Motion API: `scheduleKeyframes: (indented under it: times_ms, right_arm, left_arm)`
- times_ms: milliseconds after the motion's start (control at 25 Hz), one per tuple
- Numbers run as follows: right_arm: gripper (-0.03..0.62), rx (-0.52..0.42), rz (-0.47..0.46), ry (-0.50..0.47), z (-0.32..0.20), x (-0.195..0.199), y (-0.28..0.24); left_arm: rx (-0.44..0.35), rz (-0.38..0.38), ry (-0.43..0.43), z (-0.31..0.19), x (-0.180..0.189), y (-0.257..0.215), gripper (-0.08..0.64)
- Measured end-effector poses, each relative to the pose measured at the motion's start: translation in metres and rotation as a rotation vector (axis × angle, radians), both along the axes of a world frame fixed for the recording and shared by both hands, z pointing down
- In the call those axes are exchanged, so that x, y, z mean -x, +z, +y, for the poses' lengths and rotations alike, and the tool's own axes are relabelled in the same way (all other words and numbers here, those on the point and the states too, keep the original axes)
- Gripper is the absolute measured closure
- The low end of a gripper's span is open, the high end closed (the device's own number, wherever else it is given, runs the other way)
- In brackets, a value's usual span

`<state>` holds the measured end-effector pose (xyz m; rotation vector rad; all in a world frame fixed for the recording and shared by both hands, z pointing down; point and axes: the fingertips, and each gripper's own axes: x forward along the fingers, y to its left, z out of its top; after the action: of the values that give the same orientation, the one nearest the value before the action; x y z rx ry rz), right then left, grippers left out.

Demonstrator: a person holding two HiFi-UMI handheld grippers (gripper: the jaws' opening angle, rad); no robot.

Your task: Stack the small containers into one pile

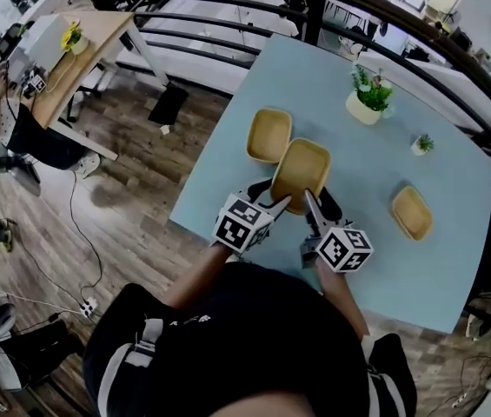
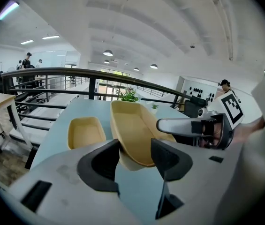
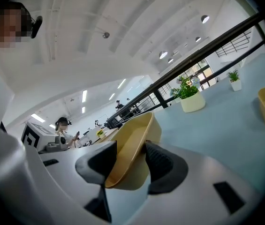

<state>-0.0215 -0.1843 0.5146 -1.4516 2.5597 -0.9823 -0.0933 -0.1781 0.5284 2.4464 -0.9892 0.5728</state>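
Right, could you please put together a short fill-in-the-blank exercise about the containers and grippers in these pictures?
1. The number of grippers shut on the held container, counting the left gripper and right gripper, is ____.
2. The table has a light ____ top.
3. Resting on it are ____ other containers: the left container and the right container.
4. In the head view, the small plant stands to the ____ of the large plant.

Missing words: two; blue; two; right
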Motion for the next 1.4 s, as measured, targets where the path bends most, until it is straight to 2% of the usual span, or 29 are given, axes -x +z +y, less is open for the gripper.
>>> scheduleKeyframes:
  times_ms: [160, 520, 840, 1400]
  right_arm:
    - [0.396, -0.015, 0.003, -0.016, -0.01, 0.016, -0.005]
    - [0.403, -0.051, 0.011, 0.025, -0.054, 0.038, -0.016]
    - [0.403, -0.033, 0.056, 0.004, -0.086, 0.064, -0.007]
    - [0.402, 0.038, 0.1, -0.014, -0.118, 0.084, 0.026]
  left_arm:
    - [-0.005, 0.003, -0.009, -0.011, 0.016, -0.003, 0.348]
    - [0.004, 0.038, 0.019, -0.05, 0.04, -0.007, 0.348]
    - [0.038, 0.059, 0.003, -0.077, 0.064, 0.005, 0.348]
    - [0.093, 0.032, -0.009, -0.103, 0.082, 0.034, 0.348]
